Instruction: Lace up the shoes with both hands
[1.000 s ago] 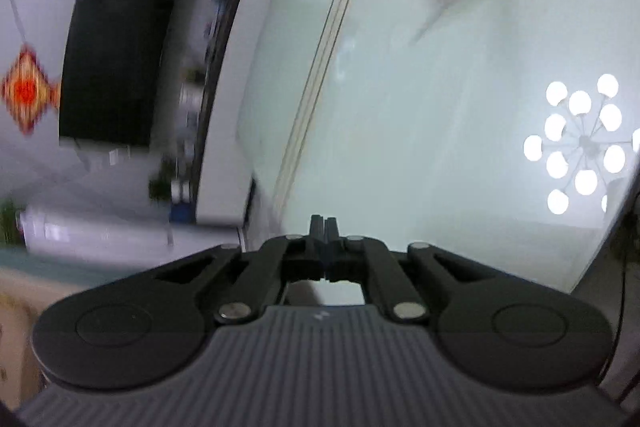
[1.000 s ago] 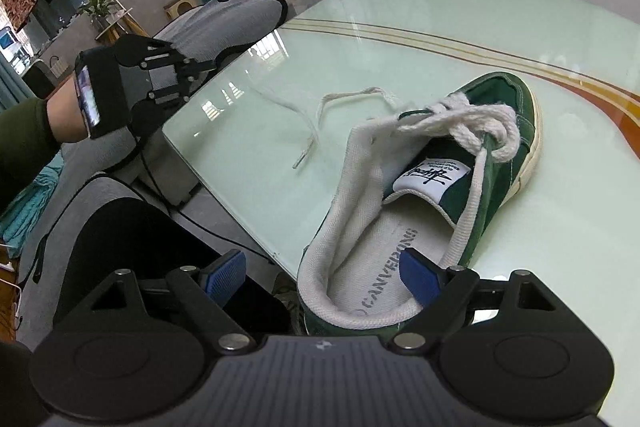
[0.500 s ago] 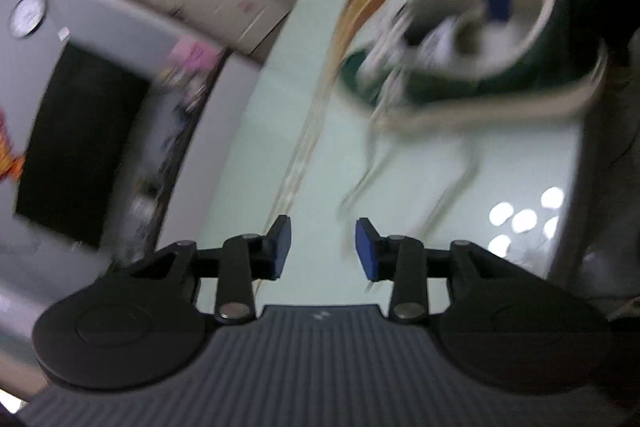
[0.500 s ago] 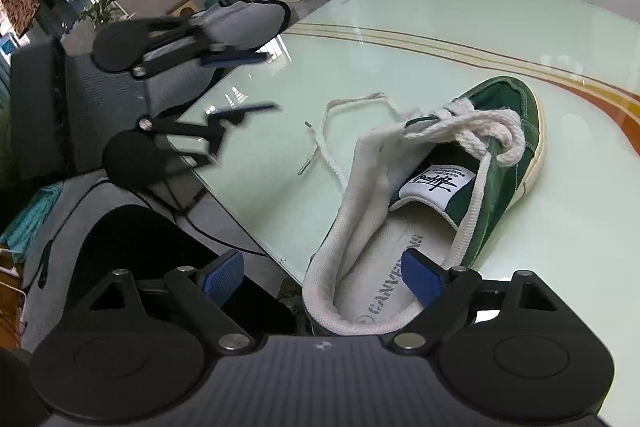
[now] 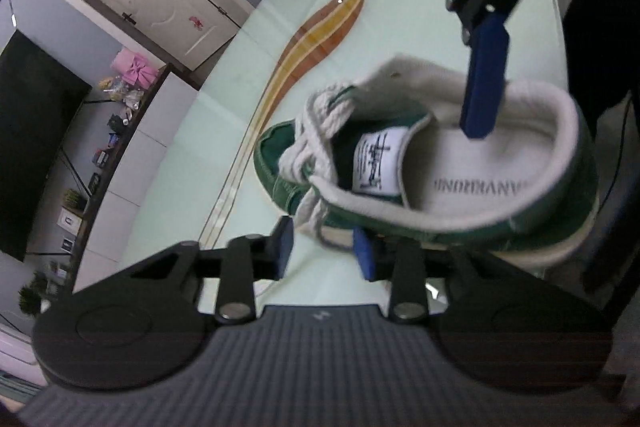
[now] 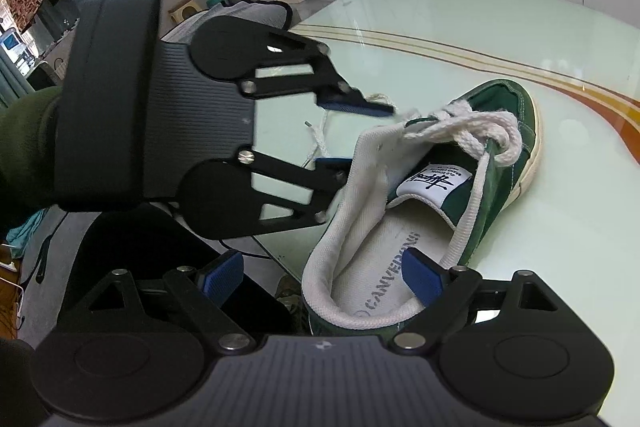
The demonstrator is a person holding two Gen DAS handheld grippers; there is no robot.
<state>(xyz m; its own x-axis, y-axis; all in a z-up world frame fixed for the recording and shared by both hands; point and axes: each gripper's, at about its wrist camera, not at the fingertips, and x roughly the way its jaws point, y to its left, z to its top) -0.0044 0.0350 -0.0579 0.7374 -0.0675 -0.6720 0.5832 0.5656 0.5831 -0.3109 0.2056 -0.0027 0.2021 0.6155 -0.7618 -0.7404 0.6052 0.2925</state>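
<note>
left tongs (image 5: 323, 250) spread, empty, beside shoe's side | right tongs (image 6: 323, 275) spread wide, one pad over heel opening | green shoe (image 6: 432, 211) on glass worktop (image 6: 500, 27) near edge | lace (image 6: 320, 143) end loose beside it

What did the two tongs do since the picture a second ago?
The left tongs swung in from beside the table, opened, and now reach the loose lace beside the green shoe, not gripping it yet. The right tongs stayed open at the shoe's heel, one pad inside. The shoe barely moved.
</note>
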